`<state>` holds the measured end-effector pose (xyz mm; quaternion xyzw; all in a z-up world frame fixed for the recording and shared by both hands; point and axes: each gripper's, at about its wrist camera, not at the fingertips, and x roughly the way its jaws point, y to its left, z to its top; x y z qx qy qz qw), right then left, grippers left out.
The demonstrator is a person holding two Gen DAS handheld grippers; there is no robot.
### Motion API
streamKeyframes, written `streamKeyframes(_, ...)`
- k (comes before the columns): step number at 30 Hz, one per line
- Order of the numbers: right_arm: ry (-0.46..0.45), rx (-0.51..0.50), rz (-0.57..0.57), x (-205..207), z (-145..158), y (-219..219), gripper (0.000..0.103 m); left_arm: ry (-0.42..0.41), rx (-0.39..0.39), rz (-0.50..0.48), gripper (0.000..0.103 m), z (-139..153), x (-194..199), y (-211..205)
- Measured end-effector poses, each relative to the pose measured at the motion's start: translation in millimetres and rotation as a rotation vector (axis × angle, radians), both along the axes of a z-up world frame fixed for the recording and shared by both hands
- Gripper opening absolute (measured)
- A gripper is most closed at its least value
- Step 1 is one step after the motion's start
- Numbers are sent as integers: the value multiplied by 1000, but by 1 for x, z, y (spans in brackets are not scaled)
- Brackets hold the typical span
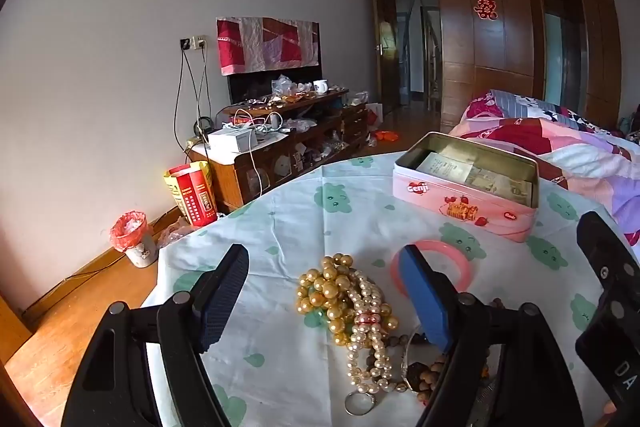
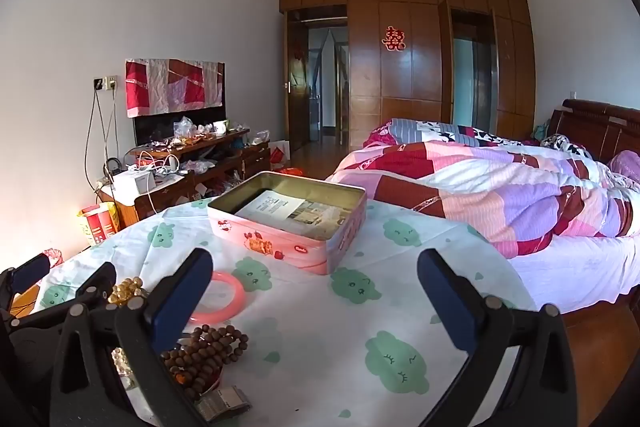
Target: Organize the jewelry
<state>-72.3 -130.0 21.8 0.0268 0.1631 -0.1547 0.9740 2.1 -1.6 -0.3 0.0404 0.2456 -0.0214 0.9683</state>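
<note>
Left wrist view: left gripper jaws released around the pearl-and-gold bead heap on the worktop — right gripper likewise released, grasping nothing.

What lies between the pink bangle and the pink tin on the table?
Nothing but bare tablecloth. In the right wrist view, the bangle and the tin are apart, with only printed cloth between them; the left wrist view agrees.

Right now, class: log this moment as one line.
left gripper: open over beads | right gripper: open, empty | bangle: on cloth | tin: open, no jewelry seen inside
</note>
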Motion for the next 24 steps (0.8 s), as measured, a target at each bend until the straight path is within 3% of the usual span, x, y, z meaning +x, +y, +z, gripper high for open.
streamKeyframes(4,2,3,0,1,0,0,103,-64,17,-4,78,2,-13,-3)
streamKeyframes(12,0,4,0,1,-1,0,103,-2,-20,11,78,2,-6,4)
streamKeyframes(24,0,7,-1,-1,1,-1,103,-21,-27,7,78,4,-9,4)
